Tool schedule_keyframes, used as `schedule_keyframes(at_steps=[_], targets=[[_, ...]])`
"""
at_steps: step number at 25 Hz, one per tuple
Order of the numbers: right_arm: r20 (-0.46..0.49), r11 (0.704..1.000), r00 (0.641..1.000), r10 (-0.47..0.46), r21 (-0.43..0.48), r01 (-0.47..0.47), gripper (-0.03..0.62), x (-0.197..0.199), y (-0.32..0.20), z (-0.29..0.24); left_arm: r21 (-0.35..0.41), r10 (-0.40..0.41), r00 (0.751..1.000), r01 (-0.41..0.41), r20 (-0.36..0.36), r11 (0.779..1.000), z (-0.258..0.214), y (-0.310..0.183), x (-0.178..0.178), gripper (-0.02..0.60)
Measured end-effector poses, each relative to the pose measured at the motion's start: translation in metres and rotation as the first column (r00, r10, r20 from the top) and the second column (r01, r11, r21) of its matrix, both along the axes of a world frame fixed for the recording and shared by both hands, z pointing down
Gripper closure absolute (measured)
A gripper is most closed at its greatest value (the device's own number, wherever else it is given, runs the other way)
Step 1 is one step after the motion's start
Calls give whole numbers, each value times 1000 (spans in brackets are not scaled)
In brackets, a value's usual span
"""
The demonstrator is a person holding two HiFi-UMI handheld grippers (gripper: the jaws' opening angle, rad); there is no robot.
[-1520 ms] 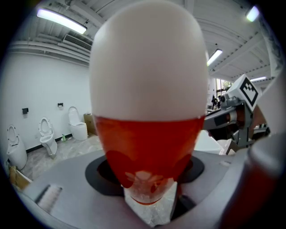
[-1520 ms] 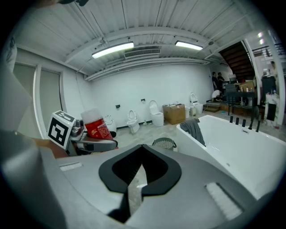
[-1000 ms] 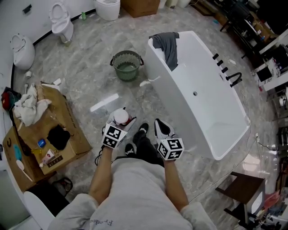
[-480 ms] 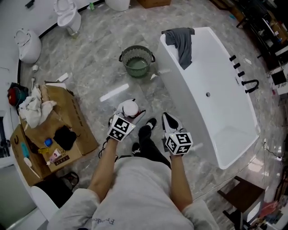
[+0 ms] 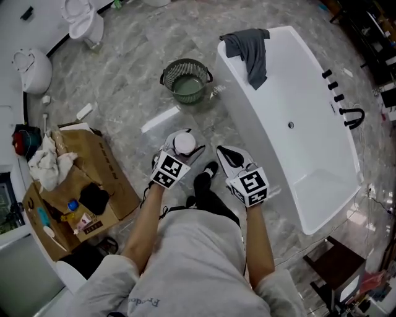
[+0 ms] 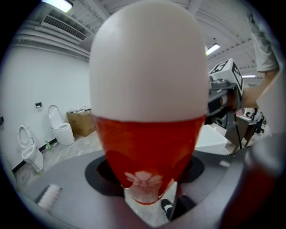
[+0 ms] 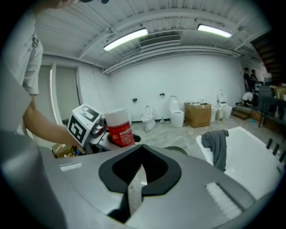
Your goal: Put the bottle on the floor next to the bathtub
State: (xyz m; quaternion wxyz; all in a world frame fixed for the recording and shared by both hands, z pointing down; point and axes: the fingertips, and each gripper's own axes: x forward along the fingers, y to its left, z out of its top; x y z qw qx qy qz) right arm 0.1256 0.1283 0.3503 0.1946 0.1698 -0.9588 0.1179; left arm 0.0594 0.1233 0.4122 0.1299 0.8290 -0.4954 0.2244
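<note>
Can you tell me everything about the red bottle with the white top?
The bottle has a big rounded white cap over a red body with a pale flower-like mark and print too small to read. It looks like plastic. It stands roughly upright, cap up, clamped low down by the left tool, the only thing touching it. It is in the air above the grey floor, a little way from the white bathtub, not yet set down.

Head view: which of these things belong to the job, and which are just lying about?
Job: red bottle with white cap, in the left gripper; white bathtub; grey marble floor.
Lying about: green basket; brown cardboard box; grey towel over tub rim; white toilet.
</note>
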Motion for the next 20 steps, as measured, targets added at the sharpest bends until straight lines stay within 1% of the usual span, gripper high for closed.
schedule_keyframes(at_steps=[1,3,9,10,12,14,15,18,20], targets=[[-18,999,999,-31,18,32,592,-4,-3,-1,-3,8,1000,-8,-1,1000,1,-6,2,245],[-28,998,998,-55,25,55,592,-7,-12,-1,-10,21,1000,-21,-4,1000,1,-17,6,245],[7,1000,1000,-11,-27,11,592,7,-46,9,-37,47,999,-46,18,998,4,-44,18,245],[8,999,1000,-5,-32,5,592,10,-52,11,-41,42,999,-42,13,998,5,-48,19,245],[15,999,1000,4,-40,-3,592,14,-62,17,-49,17,1000,-18,-19,999,7,-55,20,245],[34,998,999,-4,-56,6,592,16,-67,19,-62,0,999,-3,-53,998,12,-60,21,245],[47,998,999,-10,-56,13,592,16,-70,17,-68,1,998,-5,-56,998,15,-63,22,245],[89,1000,996,18,-11,-17,592,15,-92,7,-69,16,998,-20,-52,997,24,-78,22,245],[118,1000,993,24,-10,-23,591,14,-98,0,-70,11,997,-16,-73,997,28,-83,21,245]])
